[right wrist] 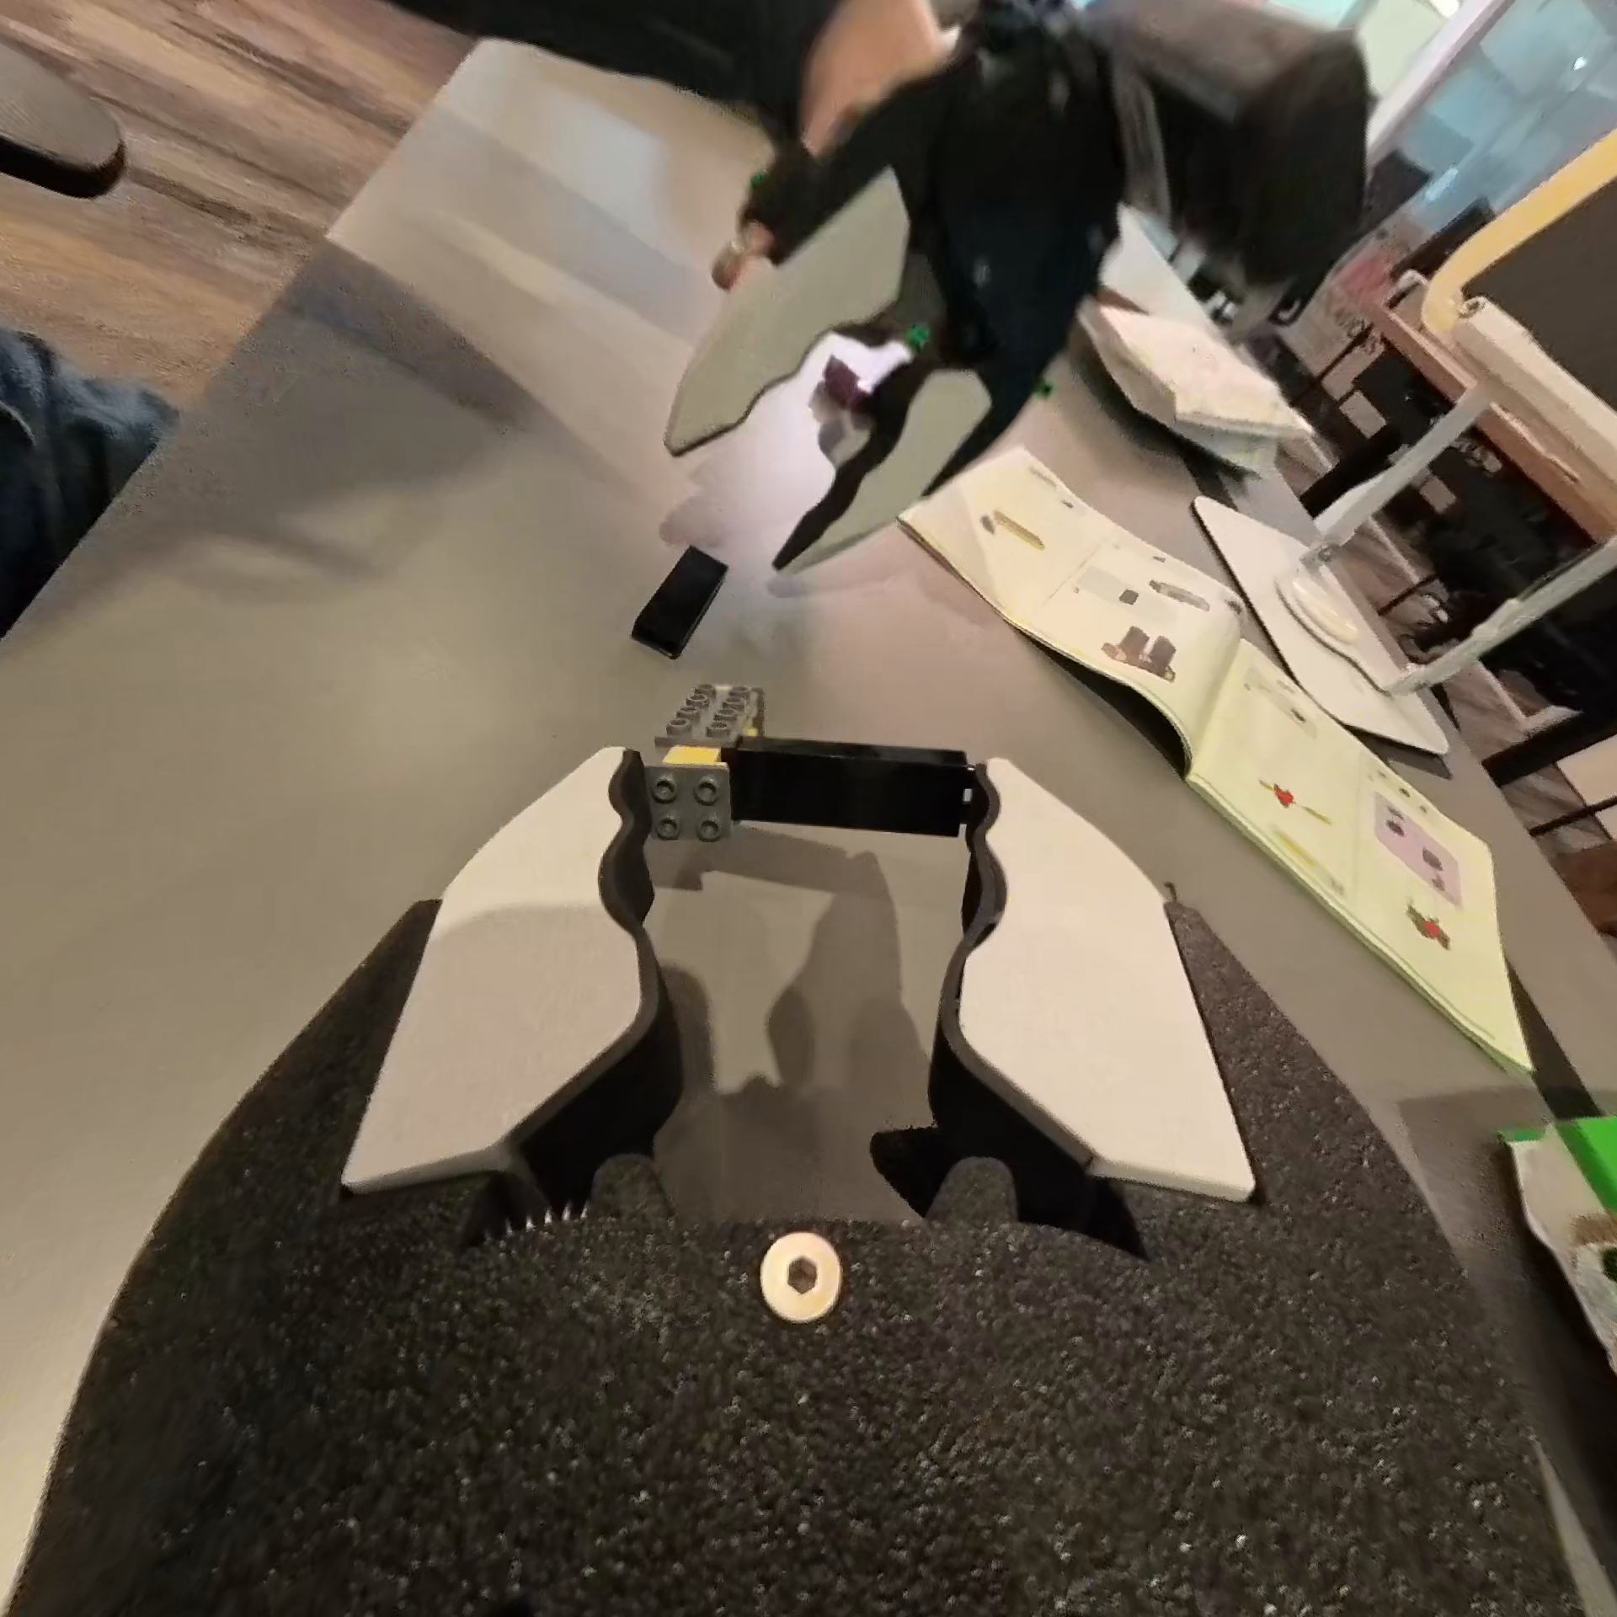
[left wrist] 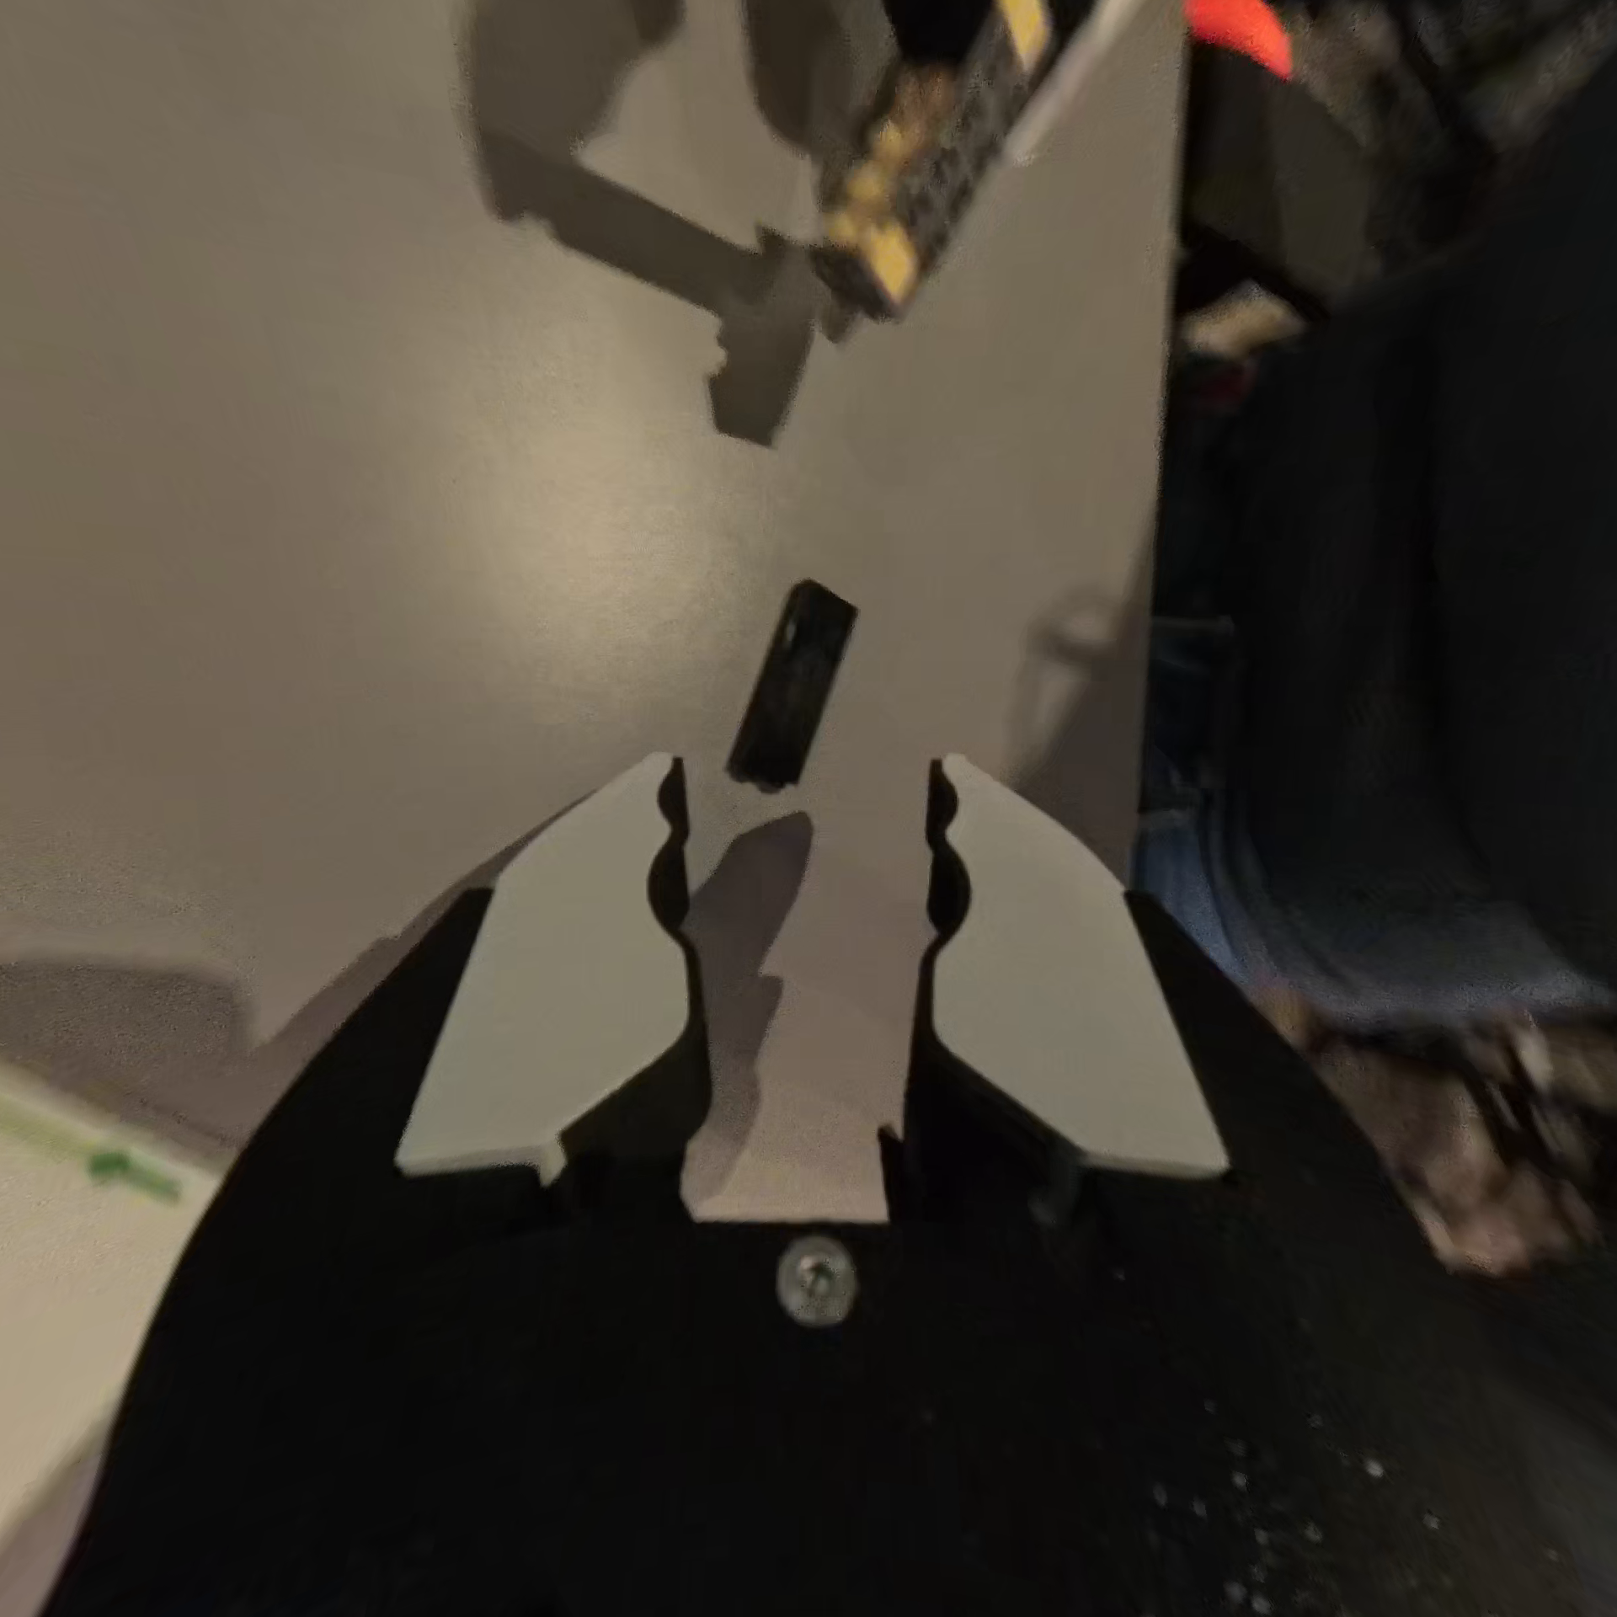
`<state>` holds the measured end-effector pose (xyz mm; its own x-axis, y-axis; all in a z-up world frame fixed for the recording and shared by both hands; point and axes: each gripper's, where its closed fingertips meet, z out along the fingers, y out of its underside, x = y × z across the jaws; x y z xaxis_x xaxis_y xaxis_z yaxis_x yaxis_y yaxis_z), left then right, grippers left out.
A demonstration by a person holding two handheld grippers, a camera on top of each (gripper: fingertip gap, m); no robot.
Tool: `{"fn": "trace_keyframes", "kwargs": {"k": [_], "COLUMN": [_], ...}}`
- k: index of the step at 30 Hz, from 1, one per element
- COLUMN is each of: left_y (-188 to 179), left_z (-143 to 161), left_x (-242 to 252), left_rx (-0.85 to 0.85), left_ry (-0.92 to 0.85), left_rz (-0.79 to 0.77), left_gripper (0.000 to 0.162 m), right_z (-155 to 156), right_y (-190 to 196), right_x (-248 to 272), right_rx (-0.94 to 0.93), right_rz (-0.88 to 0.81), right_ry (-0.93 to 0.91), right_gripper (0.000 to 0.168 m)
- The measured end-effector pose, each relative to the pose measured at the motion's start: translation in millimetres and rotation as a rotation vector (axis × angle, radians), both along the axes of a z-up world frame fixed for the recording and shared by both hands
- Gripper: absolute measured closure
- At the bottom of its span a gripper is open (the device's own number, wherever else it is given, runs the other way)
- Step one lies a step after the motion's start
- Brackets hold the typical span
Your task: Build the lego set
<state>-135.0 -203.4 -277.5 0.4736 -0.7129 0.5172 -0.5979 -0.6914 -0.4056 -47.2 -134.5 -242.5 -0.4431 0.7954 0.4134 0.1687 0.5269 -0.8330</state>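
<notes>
My left gripper (left wrist: 807, 770) is open and empty, its fingertips just short of a small flat black lego tile (left wrist: 792, 687) lying on the grey table (left wrist: 350, 525). In the right wrist view the same tile (right wrist: 681, 602) lies under the hovering, blurred left gripper (right wrist: 731, 503). My right gripper (right wrist: 805, 787) is shut on a lego assembly (right wrist: 849, 787), held sideways above the table: a long black piece with a dark grey studded block (right wrist: 691, 794) and a yellow strip at its left end. The assembly shows blurred at the top of the left wrist view (left wrist: 919, 175).
An open instruction booklet (right wrist: 1225, 717) lies on the table to the right. Behind it stand a white stand base (right wrist: 1312, 595) and a stack of pale sheets (right wrist: 1199, 385). A green and white packet (right wrist: 1566, 1207) lies at the right edge. A small purple and white piece (right wrist: 862, 372) sits behind the left gripper.
</notes>
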Motion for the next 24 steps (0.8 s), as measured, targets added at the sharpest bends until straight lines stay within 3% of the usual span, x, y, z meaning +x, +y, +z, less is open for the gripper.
{"fn": "trace_keyframes", "kwargs": {"k": [2, 4, 6, 8, 13, 16, 19, 24], "left_y": [6, 4, 1, -5, 1, 8, 13, 10], "left_z": [4, 4, 0, -4, -12, -23, -26, -25], "left_x": [-7, -10, -8, 6, 14, 13, 14, 13], "left_rx": [0.127, 0.220, 0.301, 0.376, 0.568, 0.567, 0.540, 0.492], "left_ry": [0.008, 0.010, 0.035, 0.043, 0.230, 0.337, 0.336, 0.361], "left_rz": [0.253, 0.485, 0.722, 0.855, 0.965, 0.961, 0.978, 0.950], "left_gripper": [0.106, 0.087, 0.083, 0.080, 0.078, 0.078, 0.081, 0.099], "right_z": [-2, -3, -5, -3, 7, 14, 19, 14], "right_y": [-1, 1, 3, 6, 17, 21, 19, 15], "right_x": [-6, -13, -18, -22, -28, -30, -27, -19], "right_rx": [-0.003, 0.013, 0.027, 0.012, 0.011, 0.005, -0.035, -0.021], "right_rz": [-0.017, -0.040, -0.045, -0.052, -0.046, -0.058, -0.055, -0.018], "right_ry": [-0.009, -0.013, -0.025, -0.017, 0.035, 0.084, 0.122, 0.099], "right_gripper": [0.099, 0.099, 0.099, 0.099, 0.099, 0.099, 0.099, 0.099]}}
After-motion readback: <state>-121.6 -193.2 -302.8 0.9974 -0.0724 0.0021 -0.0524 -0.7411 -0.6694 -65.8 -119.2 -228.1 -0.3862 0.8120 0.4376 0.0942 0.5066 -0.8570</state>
